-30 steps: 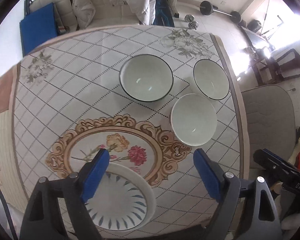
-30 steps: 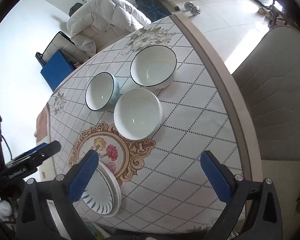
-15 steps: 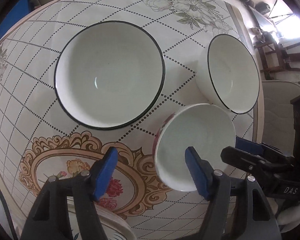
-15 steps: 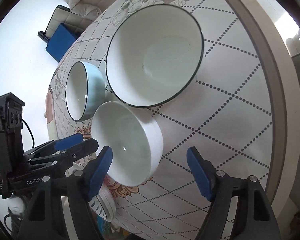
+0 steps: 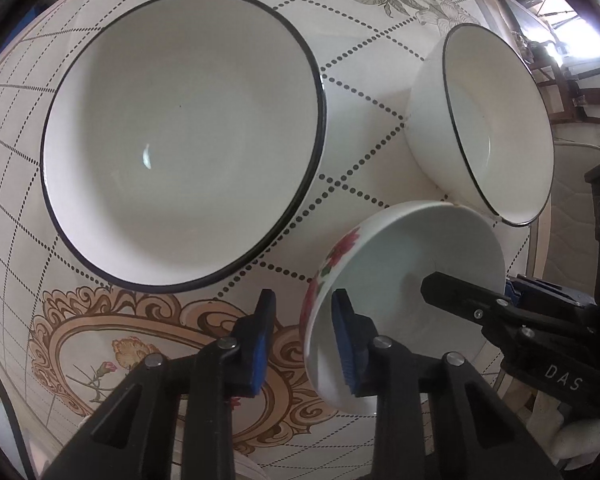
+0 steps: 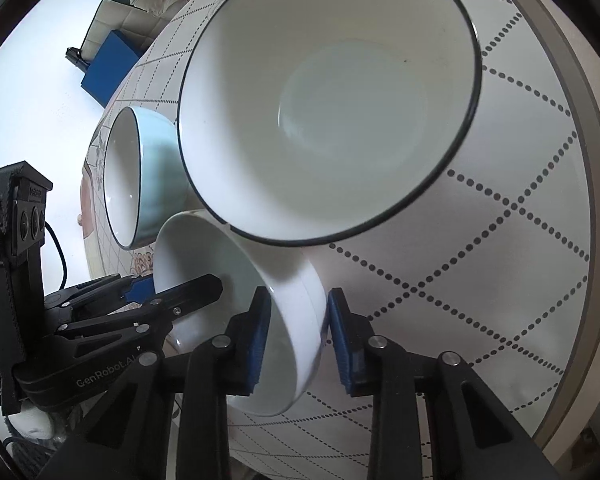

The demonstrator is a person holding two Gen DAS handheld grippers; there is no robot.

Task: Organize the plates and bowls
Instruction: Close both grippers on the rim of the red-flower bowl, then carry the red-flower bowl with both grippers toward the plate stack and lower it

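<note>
A small white bowl with red flowers on its outside stands on the patterned table. My left gripper straddles the bowl's near-left rim and its jaws are closing. One pad is inside the bowl, and a sliver of table still shows between the outer pad and the wall. My right gripper straddles the opposite rim of the same bowl. Its jaws are also closing, and both pads sit against the wall. Each gripper shows in the other's view: the right gripper and the left gripper.
A wide black-rimmed bowl, pale blue outside, stands to the left. A second black-rimmed bowl touches the small bowl's far rim and fills the right wrist view. The table edge runs close on the right.
Both grippers came down from well above the table onto the small flowered bowl. Their jaws narrowed from wide open to straddling its rim on opposite sides.
</note>
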